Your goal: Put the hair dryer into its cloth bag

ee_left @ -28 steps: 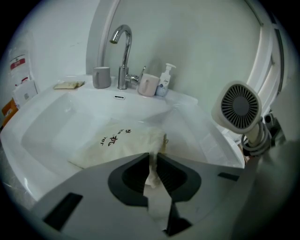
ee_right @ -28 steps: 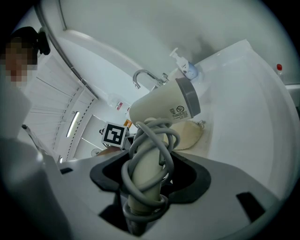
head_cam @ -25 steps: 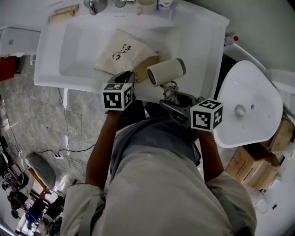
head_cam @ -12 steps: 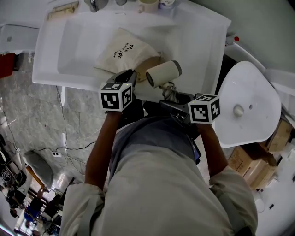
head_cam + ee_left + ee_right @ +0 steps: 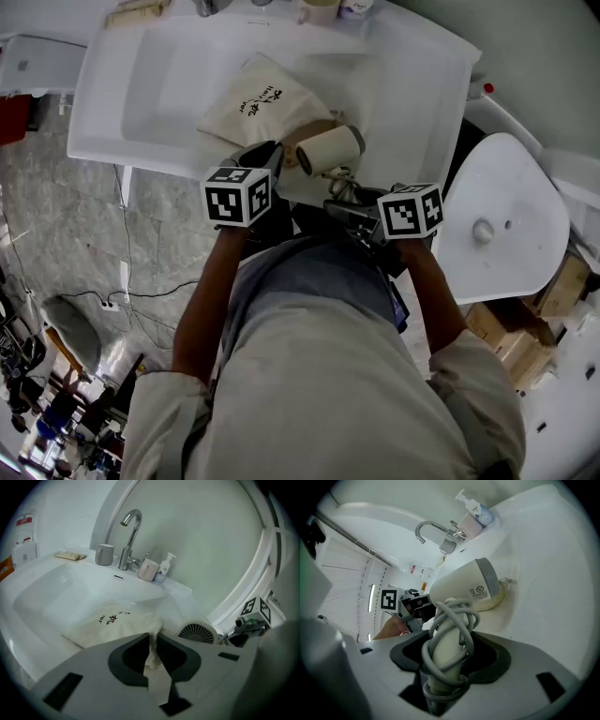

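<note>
1. Pinching the handle of the hair dryer [image 5: 464, 590], the right gripper [image 5: 445, 665] has its jaws closed on the cream shaft, where the grey cord [image 5: 457, 620] is wound in loops.
2. The dryer's barrel rises beyond those jaws, over the near rim of the sink [image 5: 159, 89] and just in front of the open mouth of the cloth bag [image 5: 258, 98]. Its grey-banded end is nearest the fabric. Whether the two touch cannot be told.
3. The left gripper [image 5: 152, 651] has its jaws nearly together on a fold of the bag's edge, which shows as a pale strip between the pads.
4. The rest of the bag lies flat in the basin, printed side up. The dryer's round grille sits just to the right of the pinched fold.
5. Count of task items: one hair dryer, one cloth bag, two grippers.
6. Count at the back rim of the sink: one faucet [image 5: 129, 536], one grey cup [image 5: 104, 554], one pink cup [image 5: 148, 569] and one pump bottle [image 5: 164, 568].
</note>
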`<state>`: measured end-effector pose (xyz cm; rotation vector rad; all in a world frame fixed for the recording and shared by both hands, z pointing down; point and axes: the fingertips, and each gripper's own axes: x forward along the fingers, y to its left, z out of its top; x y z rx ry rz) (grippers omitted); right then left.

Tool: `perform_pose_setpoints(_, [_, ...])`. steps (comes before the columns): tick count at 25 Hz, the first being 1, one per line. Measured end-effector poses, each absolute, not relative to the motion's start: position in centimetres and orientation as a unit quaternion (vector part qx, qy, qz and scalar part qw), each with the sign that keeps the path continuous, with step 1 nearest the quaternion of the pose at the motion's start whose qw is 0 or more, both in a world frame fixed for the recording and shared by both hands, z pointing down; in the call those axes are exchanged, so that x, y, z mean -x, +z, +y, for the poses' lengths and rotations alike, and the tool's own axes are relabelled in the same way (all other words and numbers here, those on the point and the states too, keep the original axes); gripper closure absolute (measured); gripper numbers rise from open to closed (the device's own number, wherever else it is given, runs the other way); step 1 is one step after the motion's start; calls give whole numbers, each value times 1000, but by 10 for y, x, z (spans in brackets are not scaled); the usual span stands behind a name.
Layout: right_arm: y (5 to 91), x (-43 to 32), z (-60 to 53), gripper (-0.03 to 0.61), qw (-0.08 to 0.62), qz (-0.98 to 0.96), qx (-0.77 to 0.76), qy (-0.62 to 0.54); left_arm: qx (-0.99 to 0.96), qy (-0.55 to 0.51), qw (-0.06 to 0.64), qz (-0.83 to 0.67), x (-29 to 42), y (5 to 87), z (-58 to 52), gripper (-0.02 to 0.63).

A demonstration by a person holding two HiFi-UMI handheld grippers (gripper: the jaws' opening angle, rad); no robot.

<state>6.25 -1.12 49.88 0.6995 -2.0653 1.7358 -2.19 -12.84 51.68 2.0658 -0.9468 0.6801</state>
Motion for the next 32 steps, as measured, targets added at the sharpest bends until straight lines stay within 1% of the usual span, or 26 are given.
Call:
perform_pose_setpoints(6, [501,-53,-14,322,157,-705,-231,652,-809,264,375,-368,25,515,-125,560])
perform_pose_setpoints(24, [524,-38,-22,322,194,-675,-211,680,-809,261,380,-365,26,512,-130,560])
perform_pose_setpoints(32, [528,-30,-31,322,181,-659,-213,699,-806,253,395,-362,29,512,-130,560])
